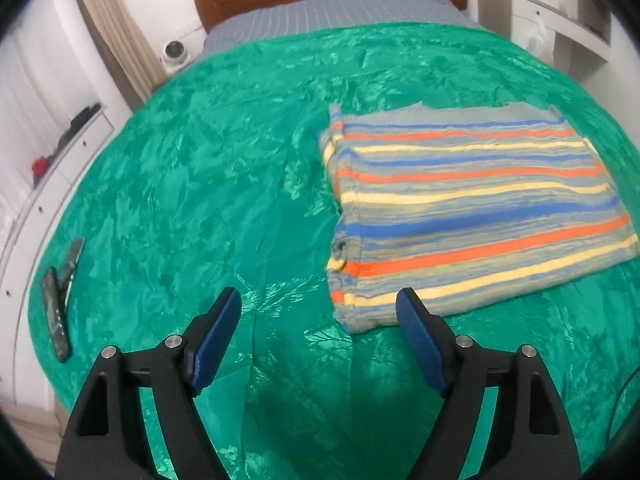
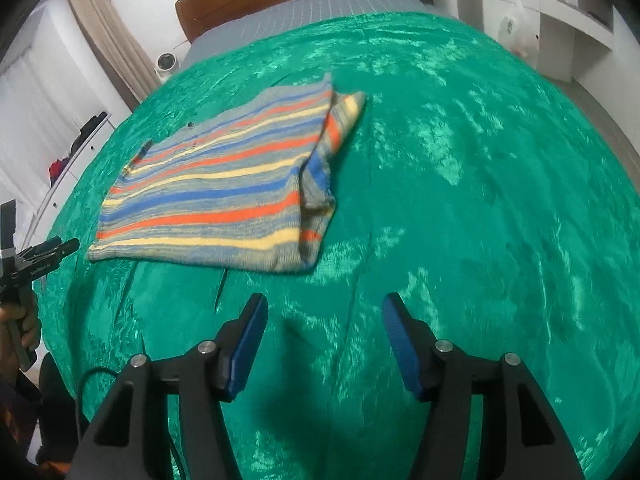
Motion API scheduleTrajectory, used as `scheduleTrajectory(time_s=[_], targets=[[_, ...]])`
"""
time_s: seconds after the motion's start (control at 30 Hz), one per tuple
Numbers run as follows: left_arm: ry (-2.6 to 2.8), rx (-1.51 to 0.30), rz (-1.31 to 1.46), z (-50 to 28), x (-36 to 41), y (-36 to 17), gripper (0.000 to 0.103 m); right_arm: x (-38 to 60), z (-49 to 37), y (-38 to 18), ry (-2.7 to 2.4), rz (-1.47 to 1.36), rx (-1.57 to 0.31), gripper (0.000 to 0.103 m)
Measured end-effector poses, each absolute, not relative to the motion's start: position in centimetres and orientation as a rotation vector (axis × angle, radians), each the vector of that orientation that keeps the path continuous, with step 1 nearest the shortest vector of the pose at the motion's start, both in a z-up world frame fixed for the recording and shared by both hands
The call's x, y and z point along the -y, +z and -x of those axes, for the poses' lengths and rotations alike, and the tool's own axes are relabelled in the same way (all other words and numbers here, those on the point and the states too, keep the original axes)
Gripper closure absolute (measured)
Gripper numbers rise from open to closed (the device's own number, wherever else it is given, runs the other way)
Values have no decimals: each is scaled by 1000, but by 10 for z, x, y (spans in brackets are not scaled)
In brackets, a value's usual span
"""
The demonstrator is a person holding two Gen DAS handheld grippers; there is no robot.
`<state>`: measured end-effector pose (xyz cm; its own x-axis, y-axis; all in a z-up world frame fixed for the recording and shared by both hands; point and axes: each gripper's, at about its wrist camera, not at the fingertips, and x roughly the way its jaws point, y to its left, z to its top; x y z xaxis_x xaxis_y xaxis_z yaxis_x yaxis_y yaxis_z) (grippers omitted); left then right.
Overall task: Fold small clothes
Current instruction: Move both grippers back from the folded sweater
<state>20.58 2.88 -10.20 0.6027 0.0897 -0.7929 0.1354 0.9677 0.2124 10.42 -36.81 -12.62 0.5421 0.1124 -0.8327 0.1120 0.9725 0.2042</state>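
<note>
The green bedspread [image 2: 460,168] lies bare and wide to the right of the folded striped garment [image 2: 224,184], the one bulk on it. Near the left edge lie two dark remotes [image 1: 56,312], well apart from the garment, with open cloth between.

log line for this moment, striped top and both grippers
striped top: folded, flat on green bedspread | left gripper: open, empty | right gripper: open, empty

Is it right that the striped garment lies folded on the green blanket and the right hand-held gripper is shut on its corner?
Not quite. In the right wrist view the right hand-held gripper is open and empty, apart from the striped garment, which does lie folded on the green blanket.
</note>
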Motion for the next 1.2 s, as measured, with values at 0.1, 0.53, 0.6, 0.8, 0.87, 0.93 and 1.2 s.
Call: scheduleTrajectory(time_s=[0.1, 0.53, 0.6, 0.8, 0.87, 0.93, 1.2], targets=[[-38, -917, -269, -204, -25, -98, 21, 358, -99, -127, 1, -242, -997, 44], [-78, -916, -286, -193, -17, -112, 20, 355, -110, -123, 36, -262, -983, 37], [-112, -924, -291, -187, -12, -121, 20, 360, -113, -123, 43, -280, -983, 37], [-284, -889, -339, -163, 29, -129, 20, 372, -113, -125, 90, -313, -986, 37], [-356, -868, -395, -155, 55, -131, 20, 377, -111, -127, 103, -330, -986, 37], [-424, -858, -418, -150, 77, -131, 20, 382, -109, -129, 118, -355, -983, 37], [-673, -817, -551, -153, 202, -142, 23, 410, -101, -126, 168, -462, -951, 37]])
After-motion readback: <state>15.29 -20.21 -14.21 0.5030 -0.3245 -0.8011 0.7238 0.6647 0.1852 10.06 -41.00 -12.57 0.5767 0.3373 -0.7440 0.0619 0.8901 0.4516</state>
